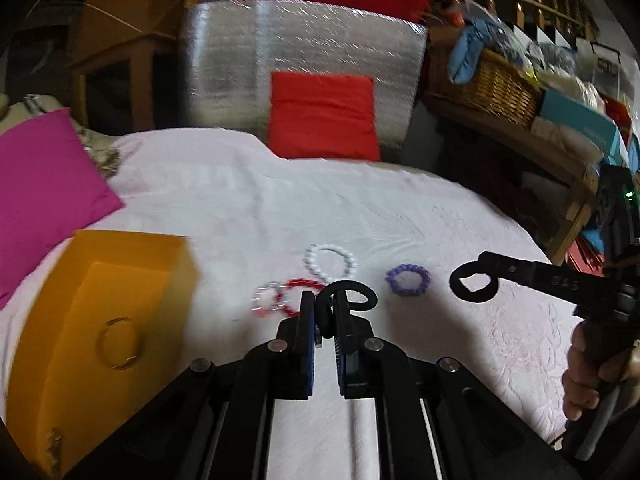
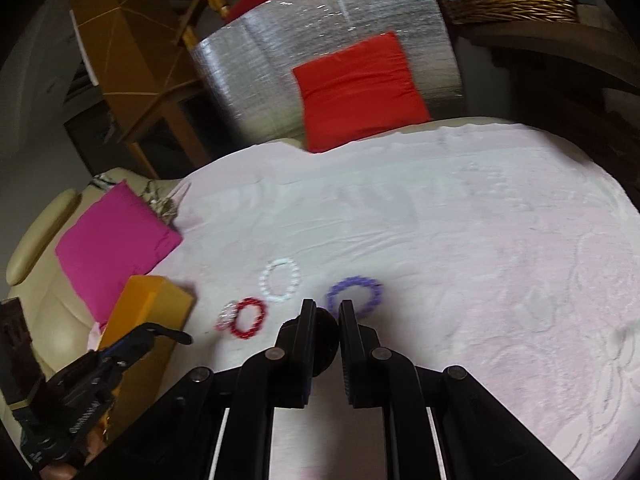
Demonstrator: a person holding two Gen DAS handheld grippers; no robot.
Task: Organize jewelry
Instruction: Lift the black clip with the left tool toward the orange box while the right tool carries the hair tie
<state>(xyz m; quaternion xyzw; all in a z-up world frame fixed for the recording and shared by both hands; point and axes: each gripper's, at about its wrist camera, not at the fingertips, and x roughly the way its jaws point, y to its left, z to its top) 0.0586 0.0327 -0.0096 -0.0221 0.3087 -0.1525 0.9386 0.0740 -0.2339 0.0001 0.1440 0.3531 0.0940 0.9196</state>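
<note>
Here a black hair tie (image 1: 344, 300) is being pinched between the nearly closed jaws of the left gripper (image 1: 324, 308), while a second black hair tie (image 1: 474, 286) is being gripped in the right gripper (image 2: 325, 316). Both are being held just above the pink cloth (image 1: 440, 208). Red (image 1: 296, 296), white (image 1: 330, 260) and purple (image 1: 408, 280) bracelets are lying ahead. Seemingly, collecting is being done; next, the orange box (image 1: 52, 360), where a gold bangle (image 1: 120, 344) is lying, is probably being targeted.

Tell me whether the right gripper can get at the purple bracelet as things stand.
Probably not yet. The right gripper is already shut on a black hair tie. The purple bracelet lies bare on the pink cloth just ahead, with nothing between, but the jaws are full.
</note>
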